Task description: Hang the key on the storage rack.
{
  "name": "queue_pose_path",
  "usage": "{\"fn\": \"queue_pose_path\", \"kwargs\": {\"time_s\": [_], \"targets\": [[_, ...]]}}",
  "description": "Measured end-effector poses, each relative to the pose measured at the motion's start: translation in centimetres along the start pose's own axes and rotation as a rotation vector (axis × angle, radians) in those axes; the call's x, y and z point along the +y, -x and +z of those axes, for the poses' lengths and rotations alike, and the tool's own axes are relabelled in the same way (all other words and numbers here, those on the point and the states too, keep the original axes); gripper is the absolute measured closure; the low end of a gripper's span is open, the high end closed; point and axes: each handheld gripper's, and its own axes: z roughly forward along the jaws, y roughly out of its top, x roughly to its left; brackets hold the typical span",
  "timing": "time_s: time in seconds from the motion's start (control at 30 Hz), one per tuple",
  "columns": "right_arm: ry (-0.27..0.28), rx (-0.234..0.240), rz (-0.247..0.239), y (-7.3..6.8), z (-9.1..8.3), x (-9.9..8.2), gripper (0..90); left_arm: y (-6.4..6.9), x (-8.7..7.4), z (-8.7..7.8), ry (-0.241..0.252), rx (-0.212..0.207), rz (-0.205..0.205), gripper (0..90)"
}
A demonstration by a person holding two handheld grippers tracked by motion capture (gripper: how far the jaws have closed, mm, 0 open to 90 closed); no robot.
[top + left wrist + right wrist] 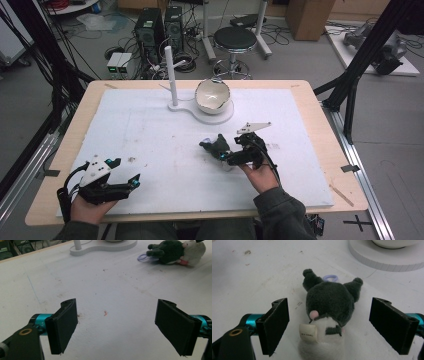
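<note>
A small plush toy (216, 145) with a dark grey head and a white body lies on the white board, just right of the middle. In the right gripper view the plush toy (329, 300) lies between the two black pads with a gap on each side; a paper tag and a lilac loop are attached to it. My right gripper (220, 152) is open around it, low over the board. My left gripper (127, 173) rests open near the front left with nothing between its pads (62, 325). From there the toy (172, 251) lies far off at the upper right.
A white bowl (212, 95) sits on a round white base (226, 116) at the back centre, with an upright white post (170, 75) beside it. The white foam board (150, 130) covers most of the wooden table (327, 145). Computers, cables and a stool stand beyond.
</note>
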Motion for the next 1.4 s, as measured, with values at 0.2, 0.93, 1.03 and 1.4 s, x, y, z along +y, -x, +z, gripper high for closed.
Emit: {"fn": "queue_pose_path", "kwargs": {"time_s": [0.2, 0.93, 1.03, 1.4], "targets": [[-0.030, -0.001, 0.004, -0.1, 0.8, -0.1, 17.8, 0.0, 0.0, 0.0, -0.002, 0.000, 0.001, 18.7], [-0.084, -0.020, 0.005, 0.0, 2.5, -0.9, 30.1, 0.1, 0.0, 0.1, -0.005, -0.002, 0.004, 18.7], [-0.092, -0.025, 0.008, -0.1, 2.6, -1.0, 33.0, 0.1, 0.0, 0.1, -0.003, -0.002, 0.001, 18.7], [-0.097, -0.023, 0.017, 0.0, 2.7, -1.1, 41.4, 0.1, 0.0, 0.2, -0.005, -0.007, 0.006, 18.7]]}}
